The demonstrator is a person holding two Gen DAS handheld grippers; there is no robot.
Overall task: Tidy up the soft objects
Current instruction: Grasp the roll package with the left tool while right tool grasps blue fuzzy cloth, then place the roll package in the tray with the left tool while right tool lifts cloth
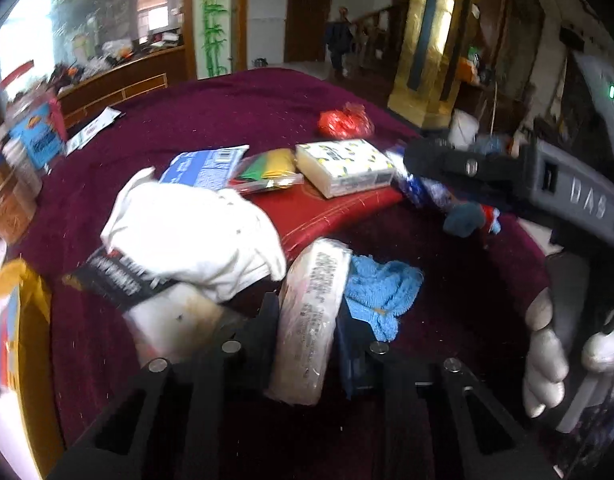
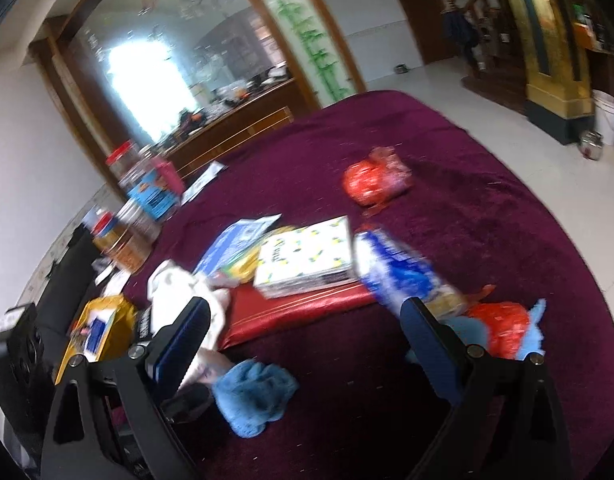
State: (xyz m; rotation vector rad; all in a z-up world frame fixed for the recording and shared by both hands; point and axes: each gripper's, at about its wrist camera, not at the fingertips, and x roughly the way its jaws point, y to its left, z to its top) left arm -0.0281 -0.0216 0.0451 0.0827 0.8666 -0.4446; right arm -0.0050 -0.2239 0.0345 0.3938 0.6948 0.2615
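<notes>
My left gripper [image 1: 307,312] is shut on a clear-wrapped tissue pack [image 1: 311,280], which stands upright between its black fingers. A white cloth [image 1: 195,232] lies just left of it over a black-labelled package [image 1: 123,276]. A blue cloth [image 1: 379,292] sits crumpled at its right. My right gripper [image 2: 307,336] stands open above the maroon tablecloth [image 2: 447,208], and the blue cloth [image 2: 255,396] lies near its left finger. A lemon-print tissue pack [image 2: 307,260] rests on a flat red box [image 2: 299,312] ahead.
A blue-and-white packet [image 2: 395,268], a teal cloth [image 2: 467,328] and a red bag [image 2: 503,328] lie by the right finger. Another red bag [image 2: 371,182] sits farther back. Jars [image 2: 139,200] and a yellow bag [image 2: 103,328] crowd the left edge. A gloved hand [image 1: 547,352] holds the right gripper's grey housing [image 1: 579,196].
</notes>
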